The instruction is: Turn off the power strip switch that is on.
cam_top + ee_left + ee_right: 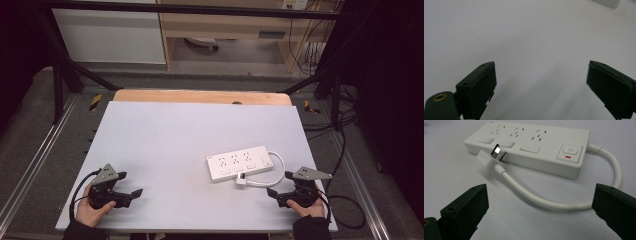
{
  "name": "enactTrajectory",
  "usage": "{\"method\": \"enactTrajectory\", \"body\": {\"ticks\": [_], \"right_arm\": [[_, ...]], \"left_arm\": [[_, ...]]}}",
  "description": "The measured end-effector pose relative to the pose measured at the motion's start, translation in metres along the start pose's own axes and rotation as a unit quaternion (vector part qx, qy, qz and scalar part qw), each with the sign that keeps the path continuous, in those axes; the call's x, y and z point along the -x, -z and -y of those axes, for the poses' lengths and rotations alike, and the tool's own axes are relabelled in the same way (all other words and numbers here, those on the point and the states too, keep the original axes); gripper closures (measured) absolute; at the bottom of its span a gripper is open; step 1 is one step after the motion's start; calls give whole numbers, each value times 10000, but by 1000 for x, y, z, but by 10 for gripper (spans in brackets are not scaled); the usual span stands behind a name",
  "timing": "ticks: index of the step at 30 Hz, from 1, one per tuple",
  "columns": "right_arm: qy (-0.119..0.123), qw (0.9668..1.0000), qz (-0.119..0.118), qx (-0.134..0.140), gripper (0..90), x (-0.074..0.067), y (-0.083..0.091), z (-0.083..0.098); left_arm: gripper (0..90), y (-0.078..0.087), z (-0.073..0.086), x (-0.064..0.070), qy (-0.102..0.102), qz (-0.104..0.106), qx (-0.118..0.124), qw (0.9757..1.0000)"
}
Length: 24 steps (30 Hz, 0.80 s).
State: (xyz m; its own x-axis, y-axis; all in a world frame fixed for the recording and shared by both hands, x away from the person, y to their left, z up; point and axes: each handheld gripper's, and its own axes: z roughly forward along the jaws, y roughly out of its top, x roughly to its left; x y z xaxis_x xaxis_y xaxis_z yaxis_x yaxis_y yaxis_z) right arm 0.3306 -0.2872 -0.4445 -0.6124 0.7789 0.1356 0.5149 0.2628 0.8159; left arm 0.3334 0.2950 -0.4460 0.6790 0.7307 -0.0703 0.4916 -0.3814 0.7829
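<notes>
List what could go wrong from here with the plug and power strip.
The plug leans on the strip with prongs up, so a grab may slip onto bare metal. The stiff cord loops back, so pulling the plug could drag the strip. The left gripper sits far off, leaving the strip unbraced.

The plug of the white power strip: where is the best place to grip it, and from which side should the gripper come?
Probably grip the plug by its flat white body, behind the metal prongs. It lies at the strip's near edge with its cable curving toward the right gripper, whose jaws are open, so come from the near side, jaws straddling the body's two side faces.
</notes>
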Motion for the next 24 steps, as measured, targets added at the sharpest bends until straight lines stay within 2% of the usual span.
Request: {"method": "enactTrajectory", "body": {"ticks": [24], "right_arm": [[94,9999,-39,-109,18,-11,-10,-7]], "left_arm": [[93,-1,-1,0,19,-35,0,10000]]}}
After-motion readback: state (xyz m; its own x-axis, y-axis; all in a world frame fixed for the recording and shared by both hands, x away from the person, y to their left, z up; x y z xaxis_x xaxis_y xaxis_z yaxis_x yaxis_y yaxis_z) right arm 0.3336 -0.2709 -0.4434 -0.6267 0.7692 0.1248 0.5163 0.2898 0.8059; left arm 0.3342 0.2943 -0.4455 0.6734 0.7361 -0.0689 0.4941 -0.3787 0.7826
